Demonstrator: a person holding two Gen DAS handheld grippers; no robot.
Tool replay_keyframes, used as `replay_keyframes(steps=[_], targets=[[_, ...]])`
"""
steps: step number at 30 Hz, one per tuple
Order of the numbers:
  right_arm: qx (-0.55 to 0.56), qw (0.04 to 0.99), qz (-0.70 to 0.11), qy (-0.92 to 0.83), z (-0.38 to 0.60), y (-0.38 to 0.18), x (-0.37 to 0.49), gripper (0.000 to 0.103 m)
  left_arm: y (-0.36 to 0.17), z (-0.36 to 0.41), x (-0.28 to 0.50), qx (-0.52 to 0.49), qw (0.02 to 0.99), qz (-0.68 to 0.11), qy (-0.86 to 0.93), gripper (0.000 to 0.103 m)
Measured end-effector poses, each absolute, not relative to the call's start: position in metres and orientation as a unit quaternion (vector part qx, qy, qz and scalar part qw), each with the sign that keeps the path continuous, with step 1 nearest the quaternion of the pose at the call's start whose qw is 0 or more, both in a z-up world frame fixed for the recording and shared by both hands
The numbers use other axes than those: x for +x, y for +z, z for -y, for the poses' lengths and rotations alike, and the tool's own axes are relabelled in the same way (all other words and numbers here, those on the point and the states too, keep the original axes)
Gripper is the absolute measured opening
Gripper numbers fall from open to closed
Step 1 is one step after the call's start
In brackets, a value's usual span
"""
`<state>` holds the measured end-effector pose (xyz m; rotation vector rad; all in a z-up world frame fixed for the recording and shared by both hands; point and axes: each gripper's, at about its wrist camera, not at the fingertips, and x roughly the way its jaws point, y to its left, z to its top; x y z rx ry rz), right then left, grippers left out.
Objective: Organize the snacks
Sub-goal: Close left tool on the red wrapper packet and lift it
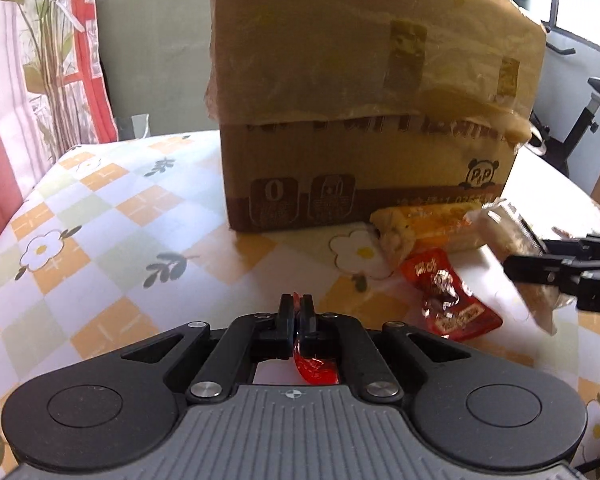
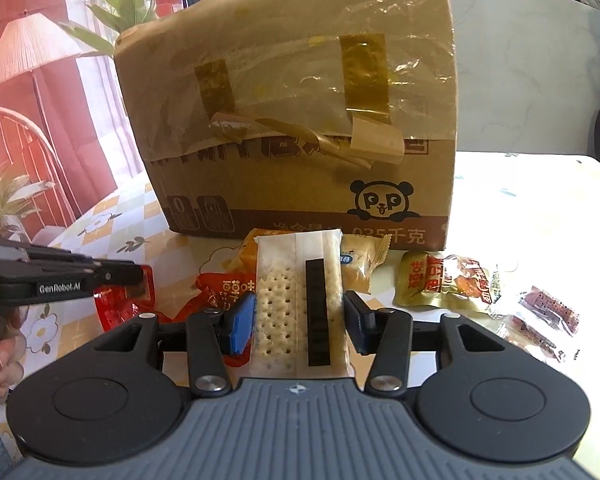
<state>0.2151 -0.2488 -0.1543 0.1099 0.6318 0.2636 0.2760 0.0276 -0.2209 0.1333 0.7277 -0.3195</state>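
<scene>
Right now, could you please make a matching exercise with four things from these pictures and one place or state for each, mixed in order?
Things:
1. red candy wrapper
2. cracker pack
3. cardboard box
4. gold snack packet

Places or states:
A. lying free on the tablecloth, to the right of the box front
B. pinched in the left gripper
C. standing at the back, taped top flap
D. held between the fingers of the right gripper

Pairs: 1-B, 2-D, 3-C, 4-A

Left claw [image 1: 297, 312] pinched tight — right claw [image 2: 300, 322] clamped wider, both level.
</scene>
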Motion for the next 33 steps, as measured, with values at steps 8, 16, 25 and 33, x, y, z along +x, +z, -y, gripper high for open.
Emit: replay_keyframes(steps=[8,16,25,33], targets=[[0.073,0.939,-0.309,0.135,0.253,-0.159,0.213,0.049,-0.214,-0.050,0.263,0.016,0.918,-0.371,-0.141,0.043],[0.080,0.938,-0.305,0.142,0.256,-0.168,0.210,0.049,-0.210,-0.064,0.248,-0.073,0.896,-0.425,-0.109,0.047],[0.080,0.940,-0.288,0.162,0.256,-0.168,0.207,0.049,-0.220,-0.040,0.245,-0.118,0.880,-0.449,-0.096,0.048],[0.101,0.941,-0.275,0.170,0.263,-0.168,0.203,0.049,-0.221,-0.016,0.268,-0.055,0.894,-0.438,-0.077,0.048]])
